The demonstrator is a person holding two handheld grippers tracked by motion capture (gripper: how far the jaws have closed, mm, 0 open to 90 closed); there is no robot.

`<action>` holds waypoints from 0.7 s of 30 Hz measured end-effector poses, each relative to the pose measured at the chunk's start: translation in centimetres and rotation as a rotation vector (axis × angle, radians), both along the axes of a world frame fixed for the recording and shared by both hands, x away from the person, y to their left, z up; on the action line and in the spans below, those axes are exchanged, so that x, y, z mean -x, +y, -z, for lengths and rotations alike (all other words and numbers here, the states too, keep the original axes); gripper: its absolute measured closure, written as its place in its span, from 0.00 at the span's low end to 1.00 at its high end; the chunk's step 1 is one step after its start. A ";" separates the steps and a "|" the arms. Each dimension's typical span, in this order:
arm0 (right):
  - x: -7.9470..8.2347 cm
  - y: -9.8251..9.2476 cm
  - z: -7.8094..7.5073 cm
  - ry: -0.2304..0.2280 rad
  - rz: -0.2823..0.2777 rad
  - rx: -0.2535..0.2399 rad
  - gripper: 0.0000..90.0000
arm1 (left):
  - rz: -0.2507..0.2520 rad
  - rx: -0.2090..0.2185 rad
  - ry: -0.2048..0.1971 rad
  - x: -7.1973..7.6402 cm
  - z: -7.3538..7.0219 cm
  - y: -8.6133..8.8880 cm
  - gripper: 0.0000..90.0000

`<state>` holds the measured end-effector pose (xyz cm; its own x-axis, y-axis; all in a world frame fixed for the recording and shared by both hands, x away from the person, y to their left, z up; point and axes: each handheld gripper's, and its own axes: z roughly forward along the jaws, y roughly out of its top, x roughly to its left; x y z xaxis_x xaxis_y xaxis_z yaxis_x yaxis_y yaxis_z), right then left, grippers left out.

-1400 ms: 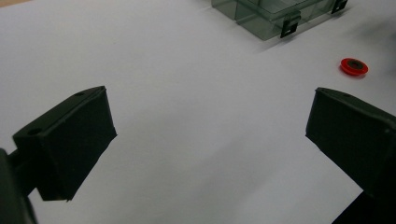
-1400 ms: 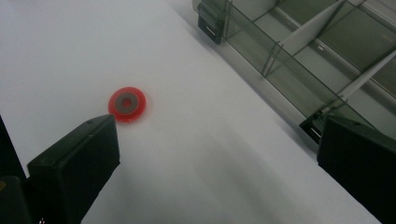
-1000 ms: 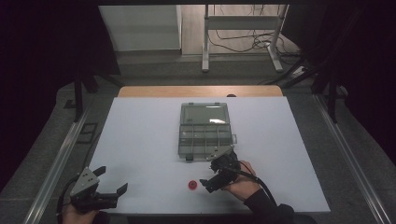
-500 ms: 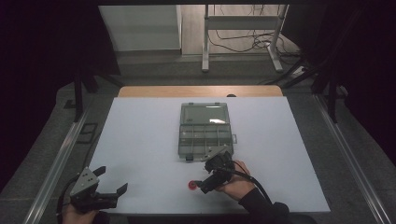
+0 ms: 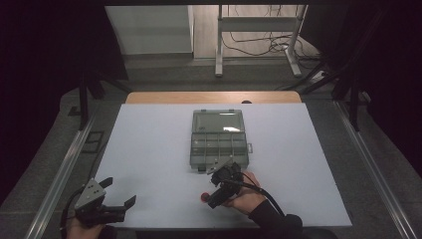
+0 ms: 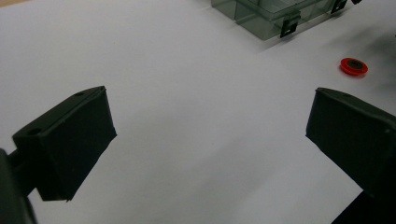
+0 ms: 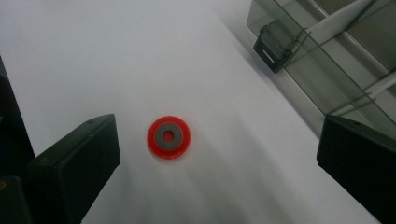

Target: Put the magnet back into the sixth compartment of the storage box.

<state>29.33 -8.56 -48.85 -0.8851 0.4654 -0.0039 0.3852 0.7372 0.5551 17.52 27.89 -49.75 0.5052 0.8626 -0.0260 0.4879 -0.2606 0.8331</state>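
On the white table [image 5: 149, 149], a small red disc [image 7: 169, 137] with a grey ring in its middle lies flat, hole facing straight up; being round, it has no long axis to speak of. It sits at about 6 o'clock from the clear compartment box [image 5: 218, 138], near the box's front edge but apart from it. The right gripper [image 5: 215, 191] hovers over the disc with jaws spread wide, the disc between them and nearer the left one, untouched. The left gripper [image 5: 118, 195], at 9 o'clock from the disc and well apart, has jaws released, grasping nothing.
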 end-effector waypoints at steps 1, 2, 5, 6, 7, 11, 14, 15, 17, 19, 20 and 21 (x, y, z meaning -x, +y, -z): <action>0.0 0.1 0.1 -0.001 -0.002 0.002 0.00 | 0.000 0.001 0.000 0.0 0.0 0.0 0.02; 0.0 0.3 0.2 0.003 -0.002 0.009 0.00 | 0.000 0.001 0.000 0.0 0.0 0.0 0.02; 0.1 0.7 0.5 0.006 -0.007 0.027 0.03 | 0.000 0.001 0.000 0.0 0.0 0.0 0.02; 0.1 0.7 0.5 0.006 -0.007 0.027 0.03 | 0.000 0.001 0.000 0.0 0.0 0.0 0.02; 0.2 0.9 0.7 0.004 -0.016 0.035 0.06 | 0.001 0.000 0.000 0.0 0.0 0.0 0.02; 0.3 1.3 1.0 0.013 -0.029 0.041 0.10 | 0.001 0.001 0.000 0.0 0.0 0.0 0.02; 0.3 1.5 1.2 0.017 -0.038 0.046 0.13 | 0.002 0.002 0.000 0.0 0.0 0.0 0.02; 0.3 1.6 1.4 0.024 -0.055 0.049 0.18 | 0.002 0.002 0.000 0.0 0.0 0.0 0.02; 0.4 1.8 1.5 0.038 -0.064 0.053 0.22 | 0.002 0.002 -0.001 0.0 0.0 0.0 0.02; 0.5 1.9 1.7 0.049 -0.083 0.059 0.28 | 0.003 0.001 -0.001 0.0 0.0 0.0 0.02; 0.5 1.9 1.7 0.049 -0.083 0.059 0.28 | 0.003 0.001 -0.001 0.0 0.0 0.0 0.02; 0.5 2.0 1.8 0.055 -0.092 0.060 0.31 | 0.003 0.001 -0.001 0.0 0.0 0.0 0.02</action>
